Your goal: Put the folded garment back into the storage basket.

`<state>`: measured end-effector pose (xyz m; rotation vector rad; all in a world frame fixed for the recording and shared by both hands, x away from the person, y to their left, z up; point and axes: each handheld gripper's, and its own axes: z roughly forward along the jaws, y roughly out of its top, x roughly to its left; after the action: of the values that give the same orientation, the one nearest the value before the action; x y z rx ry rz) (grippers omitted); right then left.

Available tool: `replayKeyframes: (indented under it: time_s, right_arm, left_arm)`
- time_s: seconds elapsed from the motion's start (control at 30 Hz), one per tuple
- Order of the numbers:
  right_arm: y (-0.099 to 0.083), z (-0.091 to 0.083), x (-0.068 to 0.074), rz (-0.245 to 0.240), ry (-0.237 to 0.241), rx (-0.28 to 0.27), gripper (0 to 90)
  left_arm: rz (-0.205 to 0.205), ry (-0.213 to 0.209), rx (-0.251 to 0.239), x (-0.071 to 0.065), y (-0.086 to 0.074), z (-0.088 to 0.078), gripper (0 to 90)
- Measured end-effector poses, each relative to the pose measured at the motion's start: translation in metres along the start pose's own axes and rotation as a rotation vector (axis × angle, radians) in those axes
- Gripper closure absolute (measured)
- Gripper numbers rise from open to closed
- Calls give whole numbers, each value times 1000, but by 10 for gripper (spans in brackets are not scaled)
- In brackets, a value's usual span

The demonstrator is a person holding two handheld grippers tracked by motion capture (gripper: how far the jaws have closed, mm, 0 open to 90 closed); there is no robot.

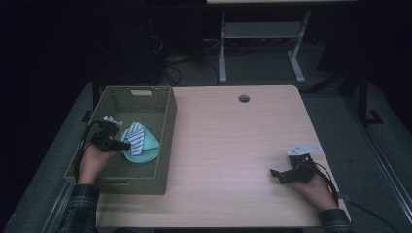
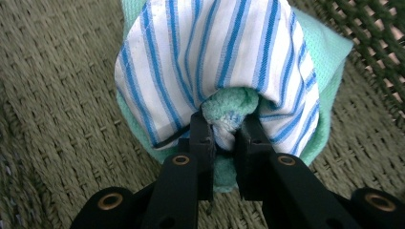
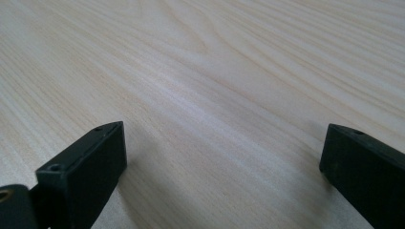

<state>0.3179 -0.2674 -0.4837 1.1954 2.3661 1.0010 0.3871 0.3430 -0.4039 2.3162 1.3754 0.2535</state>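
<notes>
1. Okay, high view: left gripper [image 1: 121, 144] is inside the woven basket [image 1: 167, 141], at the edge of a striped cloth [image 1: 135, 137] on a mint towel [image 1: 149, 151]. Right gripper [image 1: 275, 174] rests on the wooden table [image 1: 228, 145], well apart.
2. Left gripper view: jaws nearly closed, pinching a mint towel fold; the striped cloth bunches above, possibly caught too. To release cleanly, open fully before backing out.
3. Right gripper view: jaws wide apart, nothing between them, bare table beneath.

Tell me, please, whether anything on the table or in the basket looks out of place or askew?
Nothing stands out. The cloths lie bunched in the woven basket, pinched by the left gripper; the right gripper rests open.
</notes>
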Motion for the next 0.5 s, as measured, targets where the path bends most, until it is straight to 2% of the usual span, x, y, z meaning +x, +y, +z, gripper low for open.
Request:
replayKeyframes:
  time_s: [0.1,0.2,0.4,0.5]
  right_arm:
    - [0,0,0,0,0,0,17]
    - [0,0,0,0,0,0,17]
    - [0,0,0,0,0,0,17]
    - [0,0,0,0,0,0,17]
  left_arm:
    - [6,10,27,0,-1,3,771]
    - [11,29,25,0,-3,4,717]
    - [-15,43,-3,1,-4,4,495]
    - [-9,67,-17,1,-4,4,385]
